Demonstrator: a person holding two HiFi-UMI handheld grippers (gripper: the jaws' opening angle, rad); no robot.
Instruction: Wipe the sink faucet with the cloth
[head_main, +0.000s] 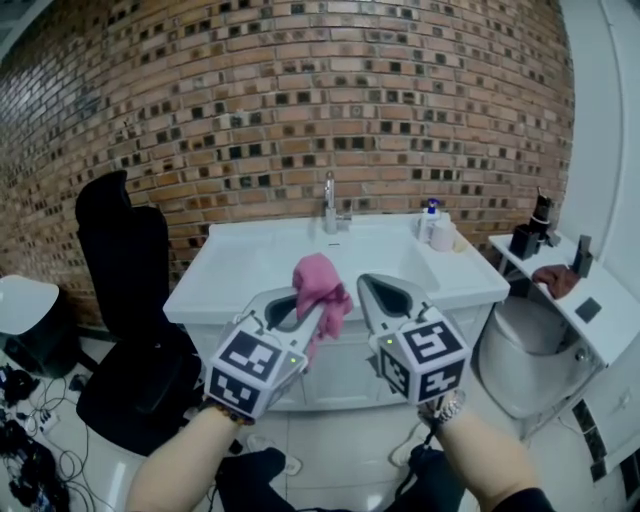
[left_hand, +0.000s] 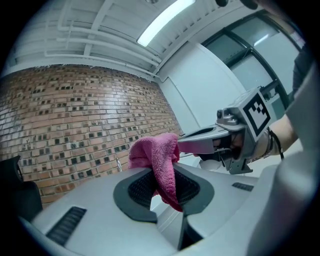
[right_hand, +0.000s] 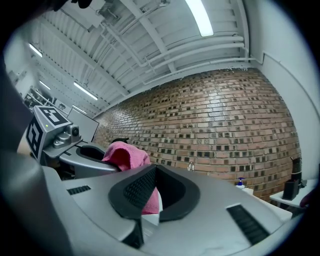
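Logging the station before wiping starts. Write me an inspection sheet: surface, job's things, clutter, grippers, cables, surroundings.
Surface: white sink counter; nothing seen in the basin.
Job's things: faucet upright at the basin's back; pink cloth hangs from the left gripper.
Clutter: blue-pump bottle at the counter's right rear; dark items and a brown rag on the side shelf.
Grippers: left gripper shut on the pink cloth; right gripper shut, empty, beside the cloth.
Cables: tangle on the floor, lower left.
Surroundings: brick wall; black chair left of the counter.
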